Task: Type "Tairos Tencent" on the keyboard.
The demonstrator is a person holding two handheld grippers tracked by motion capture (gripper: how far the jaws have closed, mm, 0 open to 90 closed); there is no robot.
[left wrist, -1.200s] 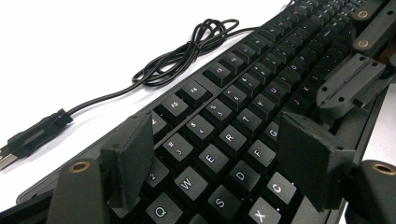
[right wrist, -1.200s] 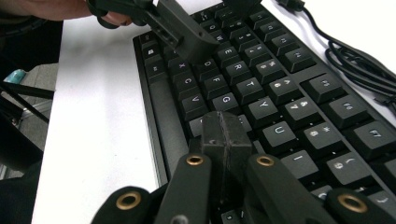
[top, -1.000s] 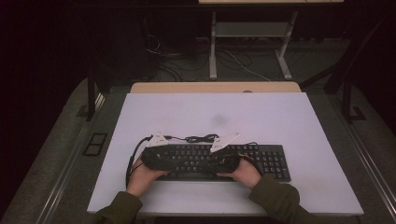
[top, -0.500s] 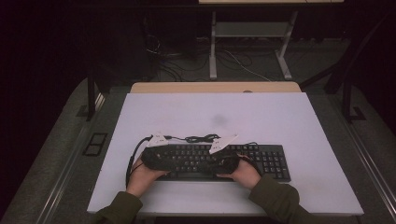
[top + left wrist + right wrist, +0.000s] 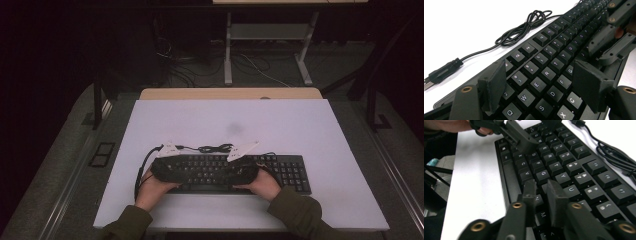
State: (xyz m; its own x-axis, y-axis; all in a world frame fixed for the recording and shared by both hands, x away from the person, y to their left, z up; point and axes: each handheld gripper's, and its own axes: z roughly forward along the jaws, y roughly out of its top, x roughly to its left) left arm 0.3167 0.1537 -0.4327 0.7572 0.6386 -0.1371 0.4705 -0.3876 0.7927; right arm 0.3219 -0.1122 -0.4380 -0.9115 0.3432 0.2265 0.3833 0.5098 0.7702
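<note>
Nothing moved; left gripper view adds keyboard [image 5: 554, 67] cable plug [image 5: 439, 75].

In the high view the room is dim and the floor beyond the desk [image 5: 310, 130] is lost in near-black. The desk top is lit evenly from above and reads pale lilac, with one faint grey smudge near its middle. Soft, short shadows are cast under the keyboard [image 5: 290, 172]. The picture is grainy and soft.

In the left gripper view the desk is blown out to plain white; the keys are sharp mid-frame, while the near tongs [image 5: 539, 87] are slightly blurred. Key legends are readable.

In the right gripper view the near tongs [image 5: 541, 200] are blurred, the desk glares white, and the left edge falls dark.
</note>
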